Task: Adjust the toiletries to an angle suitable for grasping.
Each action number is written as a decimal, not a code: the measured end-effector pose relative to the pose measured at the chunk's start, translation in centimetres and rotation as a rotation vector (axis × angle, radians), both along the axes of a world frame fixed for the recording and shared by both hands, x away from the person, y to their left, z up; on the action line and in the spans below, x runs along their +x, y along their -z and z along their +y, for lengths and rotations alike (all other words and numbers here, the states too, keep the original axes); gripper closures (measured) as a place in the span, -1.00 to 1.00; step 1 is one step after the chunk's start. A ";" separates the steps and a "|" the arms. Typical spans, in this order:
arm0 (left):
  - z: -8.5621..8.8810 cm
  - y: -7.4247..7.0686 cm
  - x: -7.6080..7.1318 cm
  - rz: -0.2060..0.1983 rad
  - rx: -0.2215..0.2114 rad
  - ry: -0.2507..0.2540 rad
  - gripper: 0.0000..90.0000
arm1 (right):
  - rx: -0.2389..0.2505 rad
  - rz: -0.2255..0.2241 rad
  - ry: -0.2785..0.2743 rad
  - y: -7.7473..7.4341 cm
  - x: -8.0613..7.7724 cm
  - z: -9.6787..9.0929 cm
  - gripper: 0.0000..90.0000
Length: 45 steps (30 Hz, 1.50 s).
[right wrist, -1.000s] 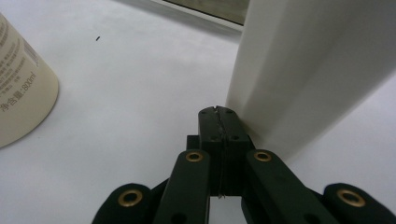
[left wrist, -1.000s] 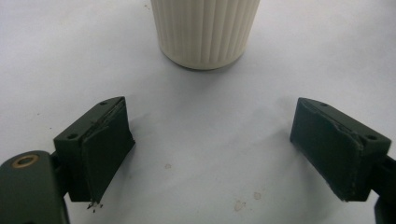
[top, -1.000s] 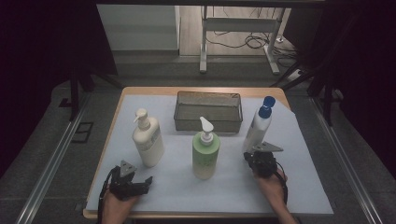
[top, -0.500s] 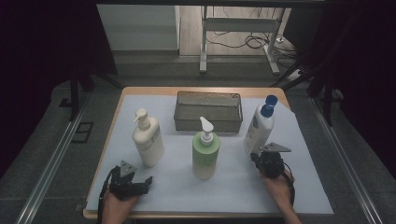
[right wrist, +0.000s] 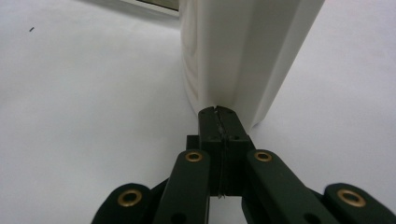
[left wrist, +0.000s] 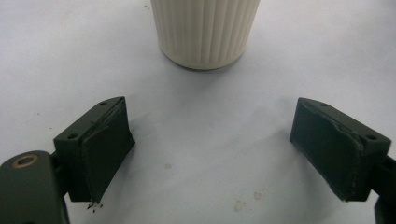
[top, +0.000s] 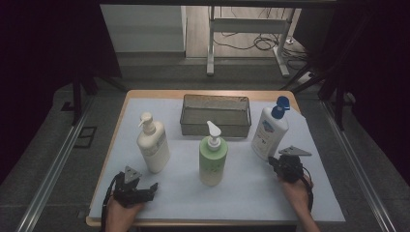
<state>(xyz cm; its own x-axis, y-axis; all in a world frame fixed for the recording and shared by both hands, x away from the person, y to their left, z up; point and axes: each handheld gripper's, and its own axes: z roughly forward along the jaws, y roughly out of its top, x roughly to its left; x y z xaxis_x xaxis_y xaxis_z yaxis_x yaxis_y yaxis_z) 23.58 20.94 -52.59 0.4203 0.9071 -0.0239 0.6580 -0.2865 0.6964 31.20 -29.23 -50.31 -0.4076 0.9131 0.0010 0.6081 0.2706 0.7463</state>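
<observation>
White bottle (top: 267, 133) with its blue pump top is standing at the table's right, beside the mesh basket (top: 215, 115), with the right gripper (top: 280, 166) lying just before it. Up close in the right gripper view, the right gripper's jaws are pressing together empty, tips at the bottle's base. Left gripper (left wrist: 210, 149) is sitting wide open and empty, facing the ribbed cream bottle (left wrist: 205, 32).

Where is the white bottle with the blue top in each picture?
High view: blue-top bottle stands right of the basket, just ahead of the right claw.
Left gripper view: not this bottle; a cream bottle.
Right gripper view: upper middle, at the shut claw's tip.
Shared landmark: white mat.
</observation>
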 end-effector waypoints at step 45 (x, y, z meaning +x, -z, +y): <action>0.0 0.0 0.0 0.000 0.000 0.001 -0.73 | 0.026 -0.021 -0.052 -6.8 -0.6 -1.5 -0.61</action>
